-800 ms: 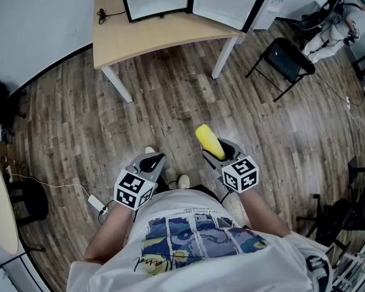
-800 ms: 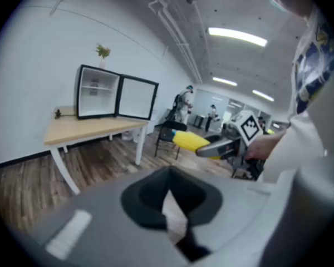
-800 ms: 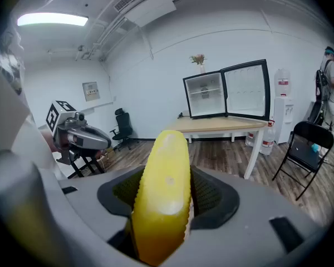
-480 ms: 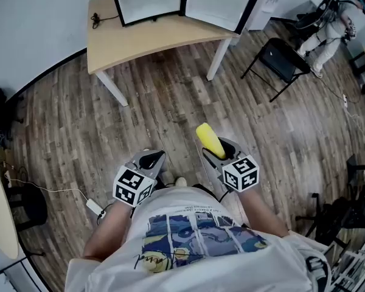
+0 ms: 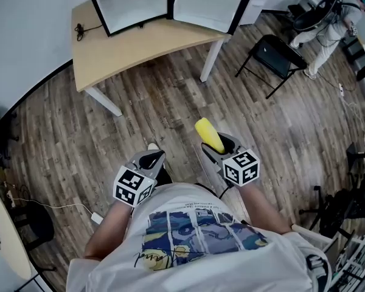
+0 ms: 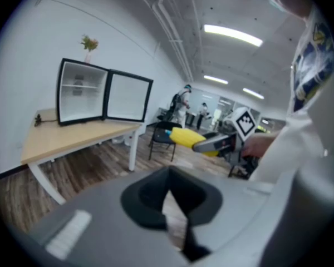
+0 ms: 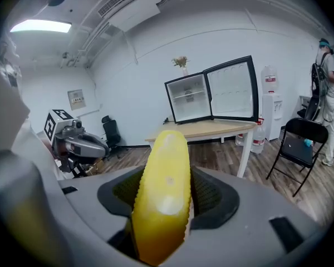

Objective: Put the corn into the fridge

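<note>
Since the earlier frames the table (image 5: 140, 41) and the fridge (image 5: 131, 2) on it have slid left in the head view, and more of the fridge's open inside shows. Both claws keep their place before our body. The right claw (image 5: 222, 148) grips the corn (image 5: 209, 135) by its lower end. The left claw (image 5: 151, 161) is closed on nothing.

We judge the main risk to be the long free end. It sticks well past the claw, so it could tip or slip in the grip, or knock the open door or a shelf as it goes in. The fridge is still well apart from us.

The right gripper view shows the shelves inside and a plant (image 7: 182, 63) on top. The left gripper view alone shows the corn side-on.
</note>
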### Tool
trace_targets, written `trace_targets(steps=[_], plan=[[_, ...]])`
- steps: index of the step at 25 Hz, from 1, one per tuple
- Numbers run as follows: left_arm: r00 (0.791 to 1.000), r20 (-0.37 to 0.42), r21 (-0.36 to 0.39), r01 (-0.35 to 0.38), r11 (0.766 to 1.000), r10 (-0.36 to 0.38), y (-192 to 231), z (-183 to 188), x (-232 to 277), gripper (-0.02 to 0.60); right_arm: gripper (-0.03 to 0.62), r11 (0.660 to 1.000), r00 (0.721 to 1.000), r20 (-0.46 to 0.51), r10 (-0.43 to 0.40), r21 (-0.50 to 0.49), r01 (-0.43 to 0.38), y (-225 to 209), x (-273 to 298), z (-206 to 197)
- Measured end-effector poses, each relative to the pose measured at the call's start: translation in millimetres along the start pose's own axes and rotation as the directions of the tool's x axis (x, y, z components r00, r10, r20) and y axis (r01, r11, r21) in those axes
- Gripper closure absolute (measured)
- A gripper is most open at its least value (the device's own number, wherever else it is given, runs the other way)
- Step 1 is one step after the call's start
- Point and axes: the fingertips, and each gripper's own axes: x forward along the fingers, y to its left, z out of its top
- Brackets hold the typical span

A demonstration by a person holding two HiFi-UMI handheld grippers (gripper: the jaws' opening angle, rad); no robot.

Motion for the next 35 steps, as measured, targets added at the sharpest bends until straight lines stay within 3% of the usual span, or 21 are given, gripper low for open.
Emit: trace_targets(steps=[5,11,15,21,29,35], plan=[[0.999,0.033,0.033,0.033,0.999,-0.034,61,45,19,0.572,0.344,0.998,0.998,-0.011,-0.056,0.01,0.056,-17,43,37],[0.996,0.056,0.086,0.066,0.994,-0.071,140,88,25,0.572,0.345,0.995,0.996,-0.01,-0.094,-0.026,0.094,-39,112,109],[0.996,0.07,0.05,0.055,0.997,-0.058,188,90,13,0.572,0.345,0.995,0.997,-0.011,-0.081,-0.051,0.081,-38,164,143],[0.997,0.08,-0.045,0.006,0.999,-0.003,238,84,3,0.572,0.345,0.995,0.997,-0.005,-0.072,-0.068,0.071,-43,220,188],[0.992,0.085,-0.11,-0.085,0.99,0.095,310,100,7,0.572,0.345,0.993,0.997,-0.002,-0.074,-0.088,0.073,-89,307,246],[0.963,0.096,-0.181,-0.233,0.956,0.252,374,134,15,0.572,0.345,0.993,0.999,-0.015,-0.036,-0.114,0.034,-128,383,295]])
